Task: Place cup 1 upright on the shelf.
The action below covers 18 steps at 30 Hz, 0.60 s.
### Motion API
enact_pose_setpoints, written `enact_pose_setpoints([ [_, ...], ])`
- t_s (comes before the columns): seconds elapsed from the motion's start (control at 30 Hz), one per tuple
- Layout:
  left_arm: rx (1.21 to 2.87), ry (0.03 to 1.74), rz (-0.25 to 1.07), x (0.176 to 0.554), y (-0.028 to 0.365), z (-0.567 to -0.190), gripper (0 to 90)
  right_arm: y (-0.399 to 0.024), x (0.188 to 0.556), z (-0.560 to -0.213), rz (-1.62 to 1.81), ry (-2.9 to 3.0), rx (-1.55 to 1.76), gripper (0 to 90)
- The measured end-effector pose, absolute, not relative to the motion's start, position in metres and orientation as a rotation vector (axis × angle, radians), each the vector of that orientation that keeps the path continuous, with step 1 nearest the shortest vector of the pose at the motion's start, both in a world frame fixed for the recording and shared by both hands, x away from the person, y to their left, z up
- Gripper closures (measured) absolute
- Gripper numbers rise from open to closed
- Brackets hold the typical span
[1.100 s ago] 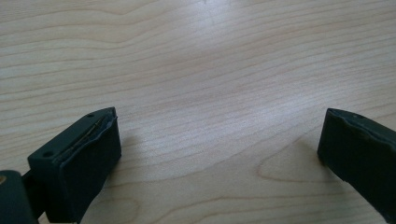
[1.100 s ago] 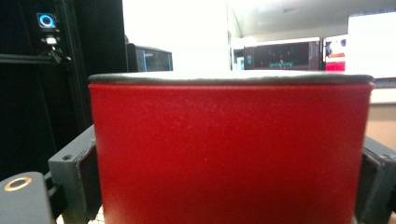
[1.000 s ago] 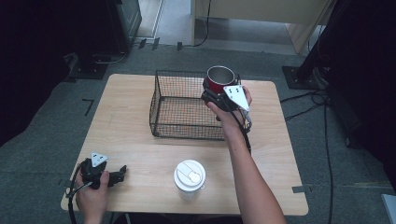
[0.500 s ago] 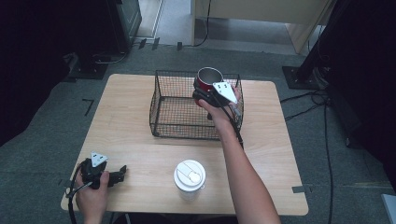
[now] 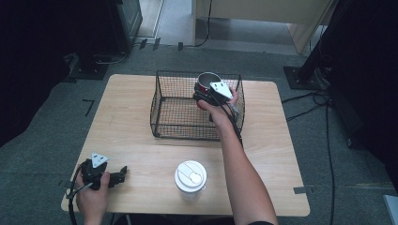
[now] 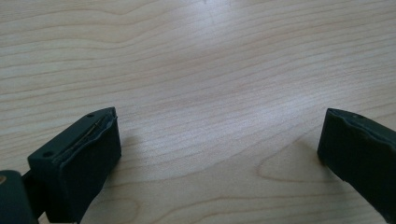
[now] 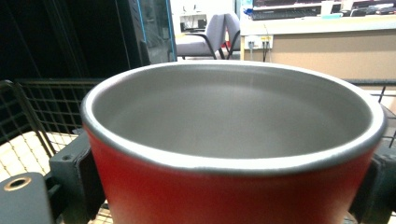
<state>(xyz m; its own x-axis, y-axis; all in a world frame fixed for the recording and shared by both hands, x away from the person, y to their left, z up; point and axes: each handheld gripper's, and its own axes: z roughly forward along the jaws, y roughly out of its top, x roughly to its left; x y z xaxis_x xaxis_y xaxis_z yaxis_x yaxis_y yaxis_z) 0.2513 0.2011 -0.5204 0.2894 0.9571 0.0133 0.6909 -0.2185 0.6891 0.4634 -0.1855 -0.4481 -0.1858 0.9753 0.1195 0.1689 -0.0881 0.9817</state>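
Right gripper [image 5: 206, 90] clamped on red steel-lined cup [image 7: 233, 140], upright, held over black wire basket [image 5: 162, 110] near its back-right corner; risk: base clips the rim wire and tips; left gripper [image 5: 123, 172] wide open, empty, on pale wooden table [image 6: 210, 56].

Bare table [image 5: 141, 154] left of lidded cup [image 5: 190, 177], before wire basket [image 5: 162, 110].

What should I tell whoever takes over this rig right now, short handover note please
Right gripper: shut on the red cup, held upright over the wire basket, far right corner.
Left gripper: open, empty, resting on the table near the front left corner.
White lidded cup: standing at the table's front, untouched.
Done: red cup brought to the basket.
Left: probably lower and release it; maybe the white cup next.
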Motion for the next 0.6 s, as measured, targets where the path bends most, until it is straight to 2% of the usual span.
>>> enact_pose_setpoints([
  [0.6, 1.989, 1.468, 0.602, 0.251, 0.201, -0.52, 0.0, -0.195, 0.476, -0.462, 1.152, 1.457, 1.369, 7.3],
])
